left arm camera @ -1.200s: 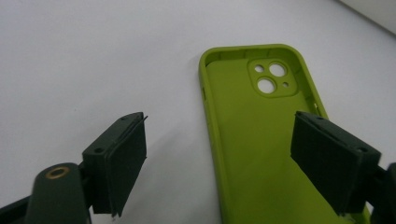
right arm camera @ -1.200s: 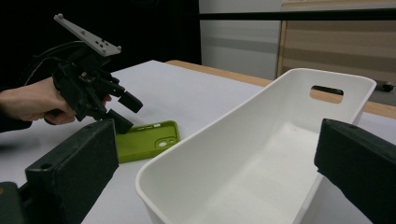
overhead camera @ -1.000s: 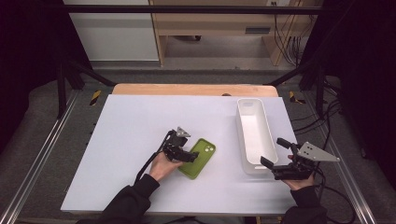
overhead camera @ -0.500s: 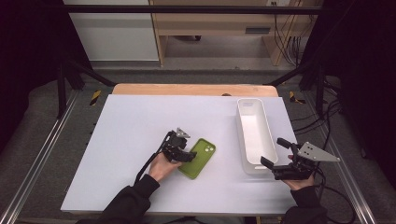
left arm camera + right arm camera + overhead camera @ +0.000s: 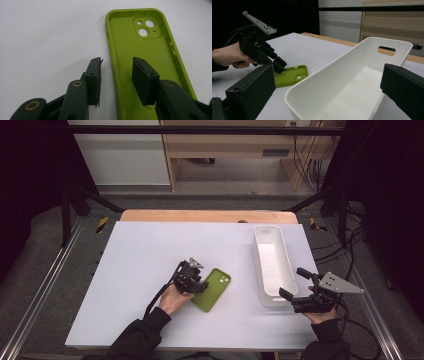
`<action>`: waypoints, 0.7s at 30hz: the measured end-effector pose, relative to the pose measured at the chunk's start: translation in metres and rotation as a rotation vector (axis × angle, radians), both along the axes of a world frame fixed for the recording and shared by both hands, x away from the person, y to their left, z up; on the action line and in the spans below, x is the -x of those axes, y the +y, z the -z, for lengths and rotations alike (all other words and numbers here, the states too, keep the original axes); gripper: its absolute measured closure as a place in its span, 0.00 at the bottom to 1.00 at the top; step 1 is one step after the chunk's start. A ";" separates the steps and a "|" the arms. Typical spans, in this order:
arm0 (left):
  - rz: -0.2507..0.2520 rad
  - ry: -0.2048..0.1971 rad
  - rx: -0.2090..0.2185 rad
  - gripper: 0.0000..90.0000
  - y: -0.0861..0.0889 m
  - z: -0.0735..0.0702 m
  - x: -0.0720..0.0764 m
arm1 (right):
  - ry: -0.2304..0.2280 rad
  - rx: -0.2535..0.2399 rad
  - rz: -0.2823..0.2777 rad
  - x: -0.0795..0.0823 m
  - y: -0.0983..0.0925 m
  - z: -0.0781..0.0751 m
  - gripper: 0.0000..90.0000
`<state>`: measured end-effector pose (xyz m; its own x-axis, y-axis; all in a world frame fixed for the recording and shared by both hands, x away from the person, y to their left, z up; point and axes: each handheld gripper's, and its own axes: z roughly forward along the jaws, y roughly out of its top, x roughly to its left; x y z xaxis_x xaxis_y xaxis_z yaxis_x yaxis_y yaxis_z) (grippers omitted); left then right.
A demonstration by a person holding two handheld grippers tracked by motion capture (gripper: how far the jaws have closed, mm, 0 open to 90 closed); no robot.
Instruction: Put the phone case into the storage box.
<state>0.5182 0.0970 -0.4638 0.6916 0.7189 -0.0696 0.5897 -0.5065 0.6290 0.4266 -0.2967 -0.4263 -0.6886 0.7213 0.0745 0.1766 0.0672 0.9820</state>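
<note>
Left gripper (image 5: 117, 75) jaws narrowed since earlier frame, straddling green phone case (image 5: 147, 57) wall, not yet clamped.
Right gripper (image 5: 327, 85) released, spanning white bin (image 5: 352, 82) end near table's (image 5: 150, 250) right edge; pickup, transfer pending.

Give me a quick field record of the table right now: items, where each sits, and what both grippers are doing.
surface: white table top
phone case: green, lying flat, inside facing up, camera cut-out at the far end
bin: white oblong bin, empty, right of the phone case, handle slot in its far end wall
left gripper: jaws have just been closing, astride the case's left side wall, one inside the case, one outside; pads not yet pressing on it
right gripper: jaws wide open at the bin's near end, holding nothing
contact: case and bin apart
</note>
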 end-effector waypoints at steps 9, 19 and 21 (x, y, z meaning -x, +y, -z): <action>0.001 0.009 -0.004 0.75 0.000 0.001 0.000 | 0.000 0.000 -0.003 0.000 0.000 0.000 0.00; 0.006 0.010 -0.015 0.85 -0.002 0.000 0.001 | -0.001 -0.001 -0.004 0.000 0.000 0.000 0.00; 0.004 0.009 -0.017 0.86 -0.002 0.000 0.001 | 0.000 0.000 -0.002 0.000 0.000 0.000 0.00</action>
